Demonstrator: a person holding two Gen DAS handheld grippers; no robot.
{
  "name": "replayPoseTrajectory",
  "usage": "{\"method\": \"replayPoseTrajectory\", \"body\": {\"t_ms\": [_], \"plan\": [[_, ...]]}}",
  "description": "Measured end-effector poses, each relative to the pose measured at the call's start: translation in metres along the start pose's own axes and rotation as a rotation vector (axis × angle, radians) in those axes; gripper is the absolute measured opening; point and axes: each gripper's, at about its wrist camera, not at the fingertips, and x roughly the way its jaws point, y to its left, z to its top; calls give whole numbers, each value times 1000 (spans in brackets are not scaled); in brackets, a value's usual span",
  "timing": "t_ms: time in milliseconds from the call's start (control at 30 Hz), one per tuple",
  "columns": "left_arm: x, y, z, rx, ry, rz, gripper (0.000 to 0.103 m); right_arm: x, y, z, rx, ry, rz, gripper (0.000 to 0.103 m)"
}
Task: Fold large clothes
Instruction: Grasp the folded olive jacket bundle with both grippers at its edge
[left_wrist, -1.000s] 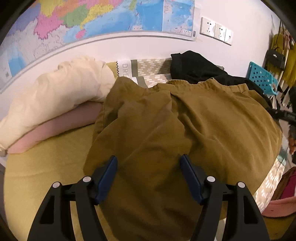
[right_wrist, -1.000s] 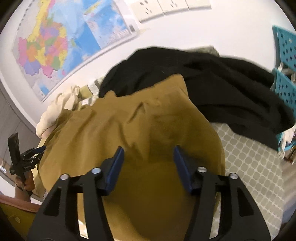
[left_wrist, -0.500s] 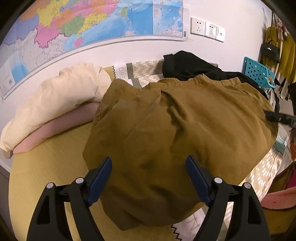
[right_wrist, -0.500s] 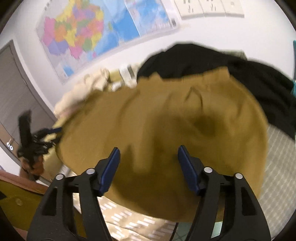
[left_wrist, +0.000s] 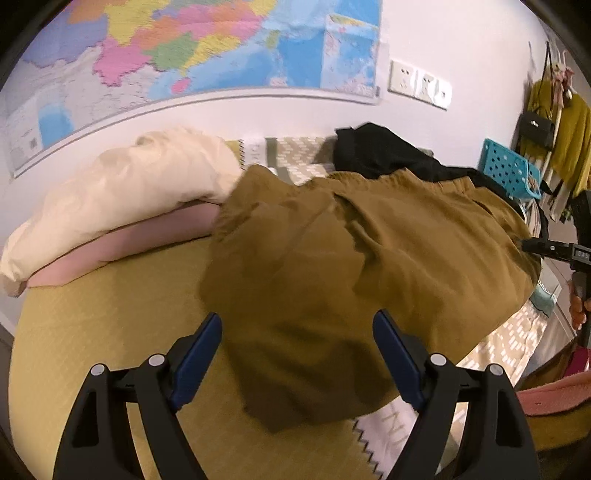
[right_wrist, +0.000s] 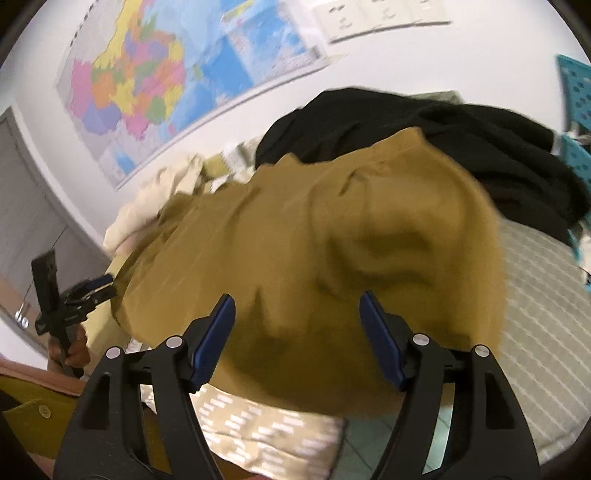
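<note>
Garment: mustard-brown garment (left_wrist: 369, 266) lies in a folded heap on the bed (left_wrist: 110, 314), its far edge against the black clothes (left_wrist: 388, 155), its left edge just beside the cream pillow (left_wrist: 122, 192).
Left tongs: the left tongs (left_wrist: 297, 354) stand wide and empty; the pads have just been opening, and the cloth lies below and beyond them, not pinched.
Right tongs: the right tongs (right_wrist: 297, 332) are also wide, with nothing clamped; their pads have just been spreading too, the garment's near hem showing under the gap.
Change: a second ago both pairs sat closer over the cloth with a narrower gap; now more of the bed and the patterned cover (right_wrist: 258, 424) shows at the garment's near edge, so both have drawn back from it.
Meaning: reads as a release after a fold, the cloth set down and let go on both sides.
State of fold: the heap is doubled over but lumpy, with a raised ridge across the middle; whether it counts as finished I cannot tell.
Likely next: smoothing, or another fold from the near hem, would need a fresh grip.
Risk: loose cloth at the bed's edge could slide toward the floor.
</note>
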Motion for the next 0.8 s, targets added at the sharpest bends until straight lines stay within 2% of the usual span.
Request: {"method": "replayPoseTrajectory", "body": {"t_ms": [200, 333, 433, 533, 600, 633, 667, 800], "plan": [[-13, 23, -13, -45, 6, -3, 87, -26, -30, -8, 74, -50, -88, 72], [-1, 21, -27, -37, 61, 4, 86, -10, -50, -15, 115, 1, -195, 66], [9, 16, -36, -24, 82, -5, 80, 1, -59, -21, 145, 2, -178, 67], [12, 17, -38, -56, 85, -55, 74, 0, -61, -22, 151, -7, -168, 68], [14, 16, -37, -71, 79, -92, 62, -1, -63, -23, 161, -11, -158, 68], [15, 14, -36, -73, 75, -109, 49, -4, -63, -25, 166, -16, -155, 69], [15, 12, -36, -70, 70, -100, 44, -6, -63, -26, 168, -21, -152, 69], [13, 11, -34, -67, 70, -89, 40, -13, -60, -27, 167, -27, -153, 71]]}}
